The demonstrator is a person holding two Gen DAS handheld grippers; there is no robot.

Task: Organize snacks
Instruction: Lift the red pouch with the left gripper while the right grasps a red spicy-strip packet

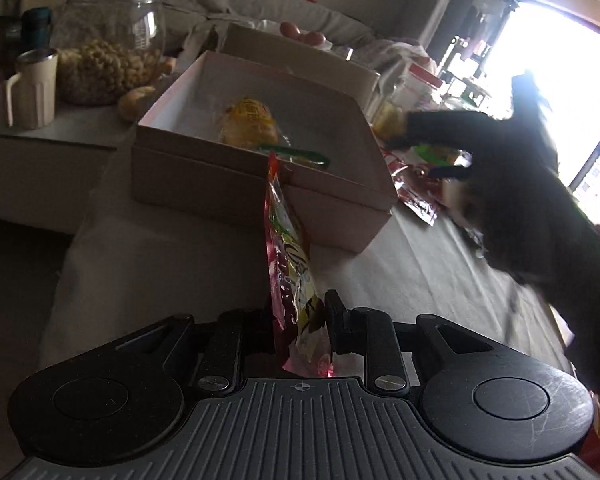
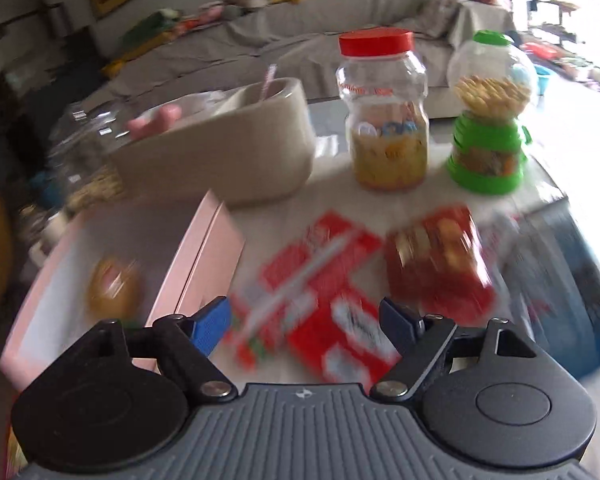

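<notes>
Cloth-covered tabletop [image 1: 180, 264] carries a pink box [image 1: 260, 184] with a yellow snack [image 1: 250, 126] inside. Left gripper [image 1: 300, 320] pinches an upright snack packet [image 1: 290, 264] just before the box. Right gripper [image 2: 304, 320] hangs spread and empty above blurred red packets [image 2: 332, 296]; their print is unreadable.

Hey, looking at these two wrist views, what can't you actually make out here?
- Red packets, right wrist view: motion blur smears the print.
- Yellow snack in the pink box, right wrist view: blurred, kind unclear.
- Right gripper, left wrist view: dark, backlit by the window, jaws unclear.
- Held snack packet, left wrist view: edge-on, label unreadable.
</notes>
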